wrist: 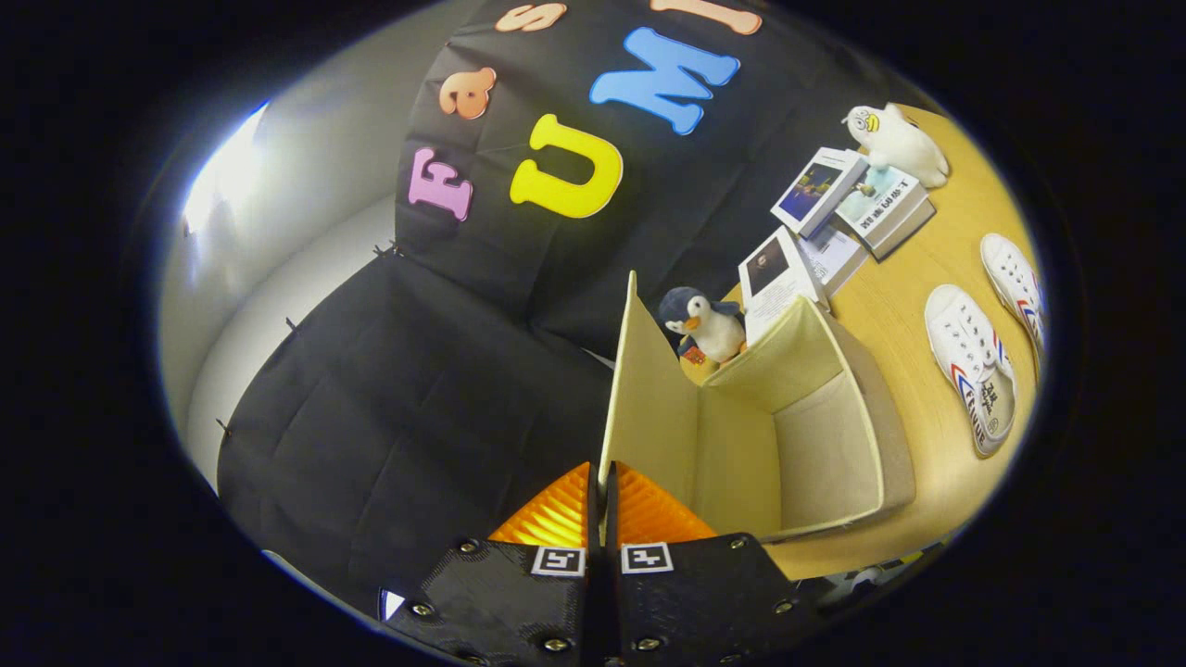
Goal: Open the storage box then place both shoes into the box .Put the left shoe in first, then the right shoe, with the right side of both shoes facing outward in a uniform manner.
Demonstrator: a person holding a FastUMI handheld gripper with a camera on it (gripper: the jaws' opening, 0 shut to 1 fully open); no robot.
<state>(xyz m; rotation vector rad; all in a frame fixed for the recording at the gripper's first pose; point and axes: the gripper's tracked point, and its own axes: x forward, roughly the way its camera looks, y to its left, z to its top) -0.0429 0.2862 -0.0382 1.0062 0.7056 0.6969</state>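
We've got the gripper (600,482) pinching the lid (639,371) of the box (834,435) upright at lower centre; two shoes (973,371) lie at right.

Your handheld two-finger gripper (599,496) has ribbed, wedge-shaped fingers (556,519) set on coarse black printed blocks. Each block carries a small square black-and-white marker (558,560) near the middle seam, and you can see round silver screw heads (556,643) dotted across them.
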